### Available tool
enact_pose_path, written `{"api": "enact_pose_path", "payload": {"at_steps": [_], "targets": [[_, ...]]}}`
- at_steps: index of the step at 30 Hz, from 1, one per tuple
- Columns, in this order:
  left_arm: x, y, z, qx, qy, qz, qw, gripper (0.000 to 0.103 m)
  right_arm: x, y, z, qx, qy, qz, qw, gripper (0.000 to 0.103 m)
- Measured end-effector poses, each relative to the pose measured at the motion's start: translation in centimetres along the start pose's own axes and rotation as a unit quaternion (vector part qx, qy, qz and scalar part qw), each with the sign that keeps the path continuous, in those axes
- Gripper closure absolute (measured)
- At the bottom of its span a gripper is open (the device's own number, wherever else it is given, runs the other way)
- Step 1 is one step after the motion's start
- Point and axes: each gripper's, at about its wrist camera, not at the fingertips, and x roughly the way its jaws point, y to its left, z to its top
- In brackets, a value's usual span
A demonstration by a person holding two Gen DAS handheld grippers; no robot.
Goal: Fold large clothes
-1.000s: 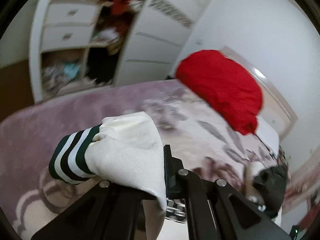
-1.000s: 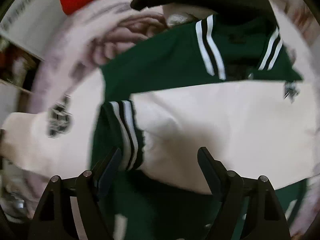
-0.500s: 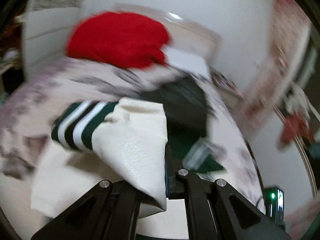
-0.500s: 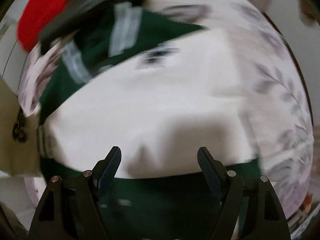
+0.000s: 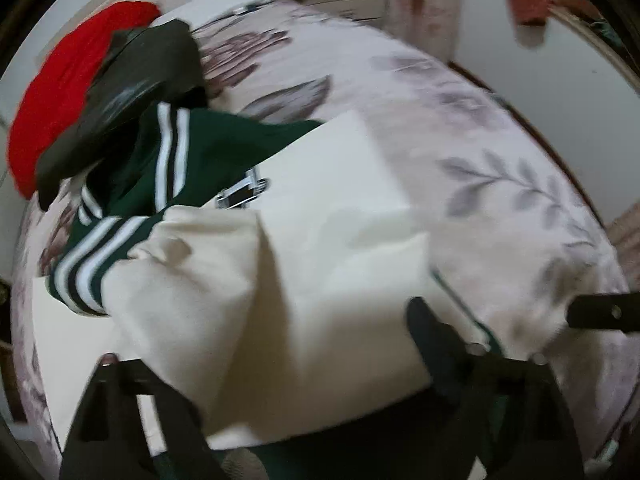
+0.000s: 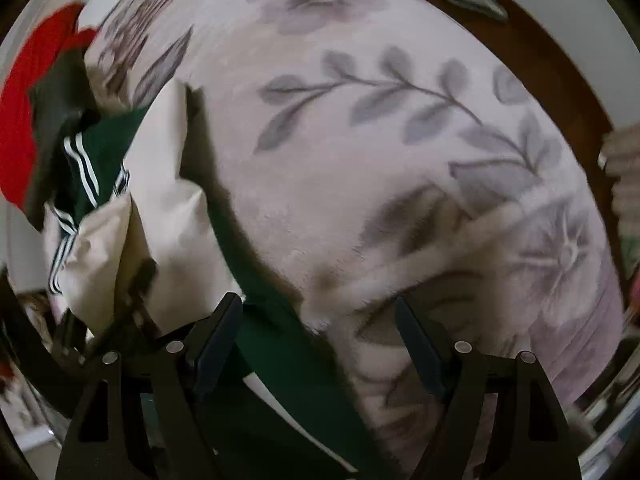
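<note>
**A:** Looking at your left gripper (image 5: 280, 368), its jaws have just been opening and now stand wide; the cream sleeve (image 5: 224, 280) with the green-and-white striped cuff (image 5: 86, 268) lies draped between them, but I see no pad pressing on it, so you've let it go.

**B:** And where does the jacket (image 5: 328, 208) sit?

**A:** On the floral bedspread (image 5: 500, 184), spread across its near part. The sleeve you carried now lies over the cream body, cuff pointing to the left edge of the view. The green collar area with white stripes (image 5: 172, 152) sits farther up, next to a dark garment (image 5: 132, 88) and a red one (image 5: 60, 92) piled at the far end.

**B:** My right gripper?

**A:** Your right gripper (image 6: 320, 344) is spread wide too and holds nothing. It hovers over the jacket's green edge (image 6: 280, 344) where that meets the bare bedspread (image 6: 400, 160); nothing is pinched.

**B:** So how far along am I?

**A:** I'd judge you're partway through. One sleeve looks folded in across the body. The body itself looks still unfolded, and the sleeve sits a bit rumpled. From the blur I can't tell whether the other sleeve is tucked. You'd likely still need to flatten this one and fold the body.
</note>
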Motion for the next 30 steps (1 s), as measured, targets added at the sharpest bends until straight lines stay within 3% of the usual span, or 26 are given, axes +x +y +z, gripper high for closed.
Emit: {"api": "enact_pose_path", "payload": {"at_steps": [3,6,9,12,16,20,22,25,26,27,30], "targets": [[-1.9,2.0,-0.5,-0.031,-0.003,-0.015,0.9994,0.017,-0.8,-0.6,0.1,0.003,-0.004,0.012,1.000,0.023],[-3.3,5.6,-1.3,-0.108,0.005,-0.011,0.9941,0.017,-1.8,1.4,-0.9,-0.033,-0.010,0.022,0.999,0.023],[-4.4,9.2,-3.3,-0.164,0.025,0.037,0.9855,0.017,-1.3,6.0,-1.5,-0.098,0.002,0.040,0.994,0.023],[-5.5,13.5,-6.6,-0.230,0.047,0.077,0.9689,0.016,0.1,12.2,-2.6,-0.169,0.010,0.055,0.984,0.023],[-7.4,18.9,-11.2,-0.296,0.063,0.175,0.9369,0.017,2.6,21.5,-3.9,-0.257,0.012,0.069,0.964,0.023],[-6.4,23.0,-14.3,-0.327,0.101,0.252,0.9051,0.017,4.9,28.9,-5.2,-0.308,0.002,0.056,0.950,0.023],[-5.8,24.7,-15.0,-0.342,0.108,0.266,0.8948,0.017,6.9,32.5,-5.3,-0.332,0.014,0.038,0.942,0.023],[-4.8,26.3,-15.3,-0.353,0.114,0.274,0.8873,0.017,10.6,35.5,-5.5,-0.377,0.052,-0.051,0.923,0.024],[-4.2,26.9,-15.3,-0.357,0.116,0.273,0.8859,0.017,10.8,35.4,-5.3,-0.381,0.044,-0.066,0.921,0.042],[-3.7,27.4,-15.3,-0.359,0.120,0.270,0.8855,0.016,10.4,34.8,-4.8,-0.370,0.037,-0.056,0.927,0.058],[-2.6,28.3,-15.5,-0.365,0.128,0.257,0.8856,0.016,7.1,30.6,-3.2,-0.308,0.010,0.006,0.951,0.067]]}}
